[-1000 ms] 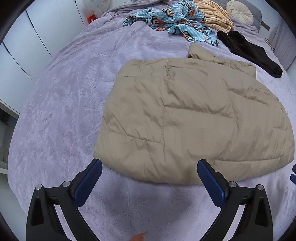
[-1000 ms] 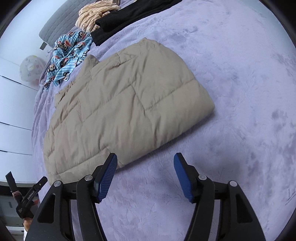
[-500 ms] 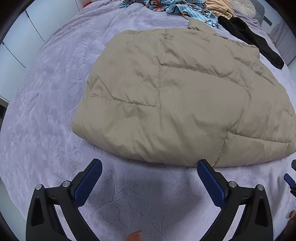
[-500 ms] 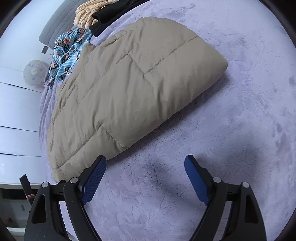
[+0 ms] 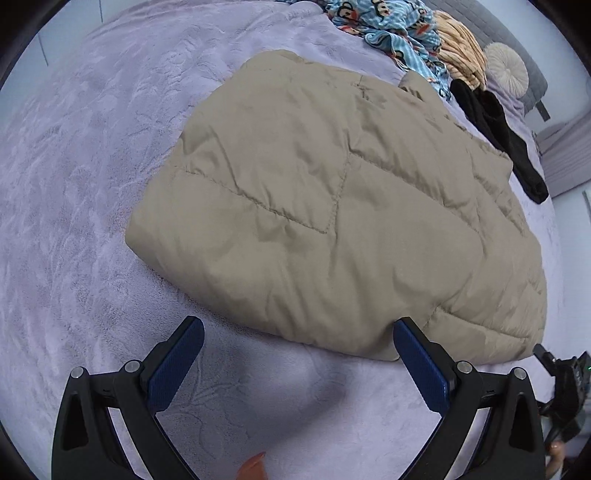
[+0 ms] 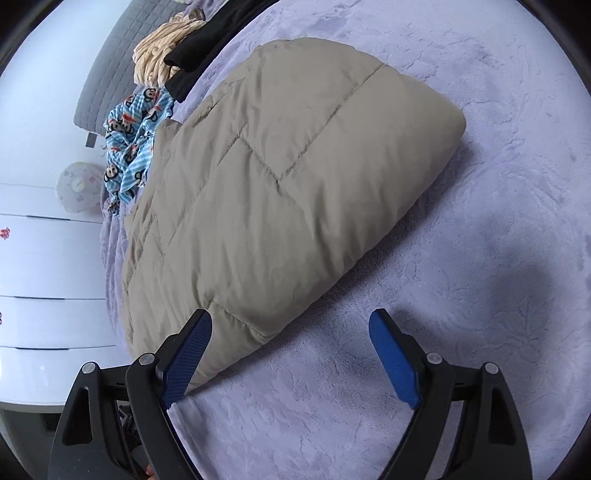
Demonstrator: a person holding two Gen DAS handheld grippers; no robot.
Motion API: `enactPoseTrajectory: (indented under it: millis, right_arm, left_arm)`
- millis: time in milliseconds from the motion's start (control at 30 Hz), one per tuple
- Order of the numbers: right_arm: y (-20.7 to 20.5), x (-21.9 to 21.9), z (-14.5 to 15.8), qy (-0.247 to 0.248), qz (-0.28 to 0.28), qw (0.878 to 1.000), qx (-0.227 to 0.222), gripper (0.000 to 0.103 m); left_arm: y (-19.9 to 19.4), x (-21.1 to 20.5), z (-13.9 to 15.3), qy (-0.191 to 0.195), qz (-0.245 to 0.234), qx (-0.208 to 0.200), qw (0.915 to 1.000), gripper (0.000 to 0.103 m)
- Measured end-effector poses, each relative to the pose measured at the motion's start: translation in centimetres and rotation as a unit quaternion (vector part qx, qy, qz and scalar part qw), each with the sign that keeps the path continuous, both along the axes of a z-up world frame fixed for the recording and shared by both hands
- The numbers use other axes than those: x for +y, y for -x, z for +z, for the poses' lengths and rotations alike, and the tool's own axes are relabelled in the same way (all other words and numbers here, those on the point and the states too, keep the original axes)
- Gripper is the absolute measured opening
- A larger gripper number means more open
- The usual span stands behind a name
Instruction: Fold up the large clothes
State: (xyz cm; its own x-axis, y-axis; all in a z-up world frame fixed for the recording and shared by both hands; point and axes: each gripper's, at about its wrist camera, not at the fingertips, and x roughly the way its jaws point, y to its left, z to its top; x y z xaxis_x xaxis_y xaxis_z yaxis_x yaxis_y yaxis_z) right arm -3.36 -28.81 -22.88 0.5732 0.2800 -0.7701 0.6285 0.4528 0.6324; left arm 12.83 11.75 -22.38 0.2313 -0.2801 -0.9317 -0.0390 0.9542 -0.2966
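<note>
We have brought both grippers down toward the near edge of the tan quilted jacket, which a second ago filled only the middle of each view and now fills most of it. The left gripper is spread wide with nothing between its jaws; its right-hand pad sits just against the jacket's near hem at the lower right of the frame, while the other pad hangs over bare bed cover. The right gripper has widened over the last second and is now fully spread, also empty, its left-hand pad overlapping the jacket's lower corner in the lower left of its frame. We judge this to be the approach for the next fold: both grippers lined up along one edge, ready to pinch it.

The jacket lies flat on the lilac bedspread, already folded once into a thick, puffy slab with rounded edges and stitched panels. Its bulk will likely need a deep bite. Other clothes, a blue printed garment and a black one, lie near its far end.
</note>
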Motion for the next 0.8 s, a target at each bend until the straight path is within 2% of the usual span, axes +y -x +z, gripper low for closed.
enactPoseTrajectory:
  millis: [100,233,400,500,533,633,700,800]
  right_arm:
    - [-0.6,-0.7,-0.6,-0.020,-0.019,1.000,-0.013,0.089]
    - [-1.4,-1.5,-1.5,-0.046,-0.041,0.998,-0.026,0.089]
    - [-3.1,-1.9,-2.5,-0.075,-0.054,0.995,-0.042,0.089]
    - [-4.1,-1.9,-2.6,-0.091,-0.056,0.992,-0.059,0.092]
    - [-4.6,-1.9,-2.6,-0.101,-0.055,0.991,-0.071,0.103]
    - [-5.5,-1.9,-2.3,-0.121,-0.052,0.986,-0.102,0.103]
    - [-6.3,-1.9,-2.5,-0.123,-0.039,0.987,-0.098,0.103]
    - [-6.9,-1.8,-3.3,-0.122,-0.021,0.989,-0.078,0.103]
  left_arm:
    - [-0.5,1.6,-0.6,0.050,0.030,0.011,0.9982,0.103]
    - [-0.9,3.5,-1.5,0.094,0.061,0.012,0.9936,0.103]
    - [-1.4,4.3,-3.7,0.151,0.096,0.032,0.9833,0.103]
    - [-2.3,3.3,-3.5,0.152,0.100,0.016,0.9831,0.103]
    - [-2.7,3.1,-3.1,0.153,0.102,0.008,0.9830,0.103]
    - [-3.7,3.1,-2.5,0.162,0.112,-0.012,0.9804,0.103]
    - [-4.2,3.4,-2.9,0.165,0.123,-0.009,0.9785,0.103]
    - [-5.0,3.3,-5.3,0.168,0.125,0.010,0.9778,0.103]
